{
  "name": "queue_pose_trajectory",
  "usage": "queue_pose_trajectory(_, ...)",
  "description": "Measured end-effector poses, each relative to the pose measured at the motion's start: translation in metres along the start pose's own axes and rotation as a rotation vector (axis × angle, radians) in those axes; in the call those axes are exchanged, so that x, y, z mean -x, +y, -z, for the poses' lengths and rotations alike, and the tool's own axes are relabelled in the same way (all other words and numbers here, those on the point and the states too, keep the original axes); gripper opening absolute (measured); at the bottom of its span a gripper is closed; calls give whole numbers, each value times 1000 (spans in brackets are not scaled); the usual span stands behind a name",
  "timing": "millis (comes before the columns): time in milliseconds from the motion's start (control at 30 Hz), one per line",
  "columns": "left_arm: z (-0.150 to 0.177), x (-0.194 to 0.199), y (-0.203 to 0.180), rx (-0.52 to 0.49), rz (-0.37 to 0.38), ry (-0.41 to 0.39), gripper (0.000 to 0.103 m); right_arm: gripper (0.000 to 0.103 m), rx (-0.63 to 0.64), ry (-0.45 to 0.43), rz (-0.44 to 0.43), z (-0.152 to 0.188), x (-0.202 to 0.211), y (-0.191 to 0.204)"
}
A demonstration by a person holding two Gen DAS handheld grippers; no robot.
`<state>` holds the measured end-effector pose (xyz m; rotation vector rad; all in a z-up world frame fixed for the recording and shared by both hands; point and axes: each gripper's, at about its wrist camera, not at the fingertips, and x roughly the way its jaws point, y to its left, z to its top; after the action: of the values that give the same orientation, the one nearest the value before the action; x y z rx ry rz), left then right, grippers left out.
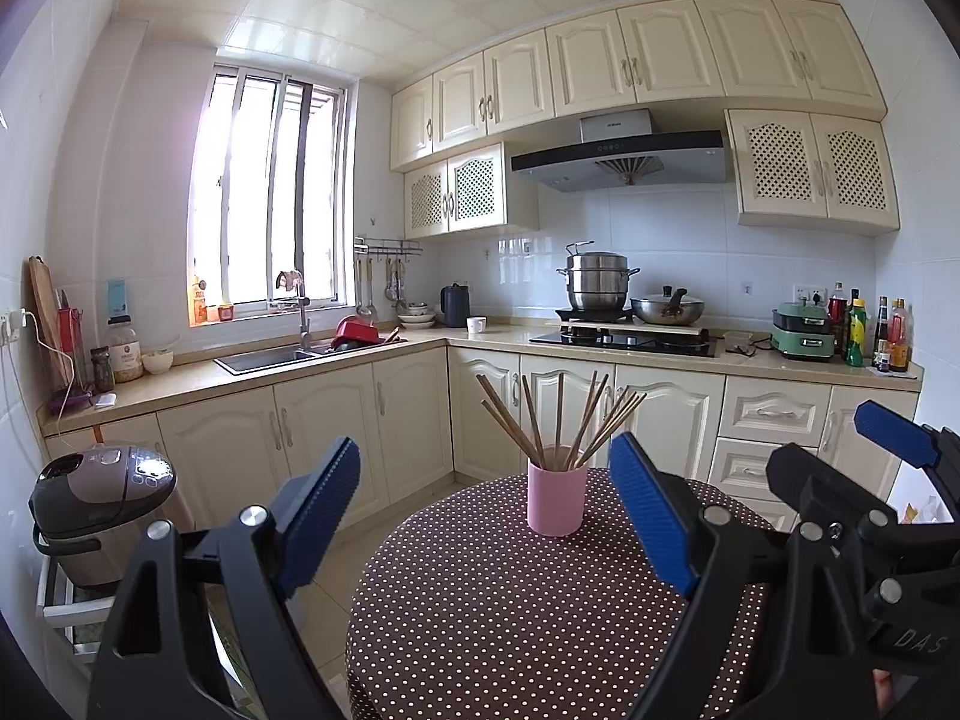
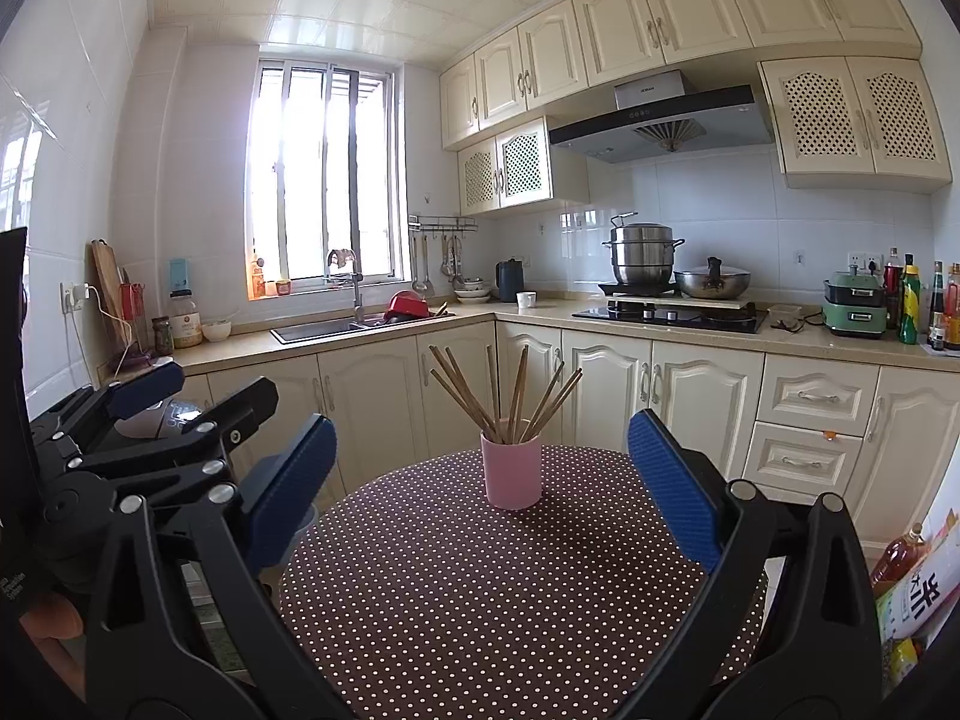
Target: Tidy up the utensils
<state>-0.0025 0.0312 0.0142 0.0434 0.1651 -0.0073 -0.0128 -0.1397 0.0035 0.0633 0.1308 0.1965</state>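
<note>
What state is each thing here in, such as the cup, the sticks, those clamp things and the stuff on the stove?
Pink cup: upright on the dotted table.
Chopsticks: standing in the cup, fanned out.
Left tool: open, empty.
Right tool: open, empty.
Steamer pot: lidded, on the stove.
Wok: lidded.
Upper cabinets: doors closed.

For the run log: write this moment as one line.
left hand-held gripper open, empty | right hand-held gripper open, empty | chopsticks in pink cup | table
</note>
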Motion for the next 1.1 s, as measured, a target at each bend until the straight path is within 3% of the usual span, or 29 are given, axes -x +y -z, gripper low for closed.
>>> queue_pose_trajectory(1100,2,-14,-6,4,-3,27,84,96,-22,30,-18,2,-18,-2)
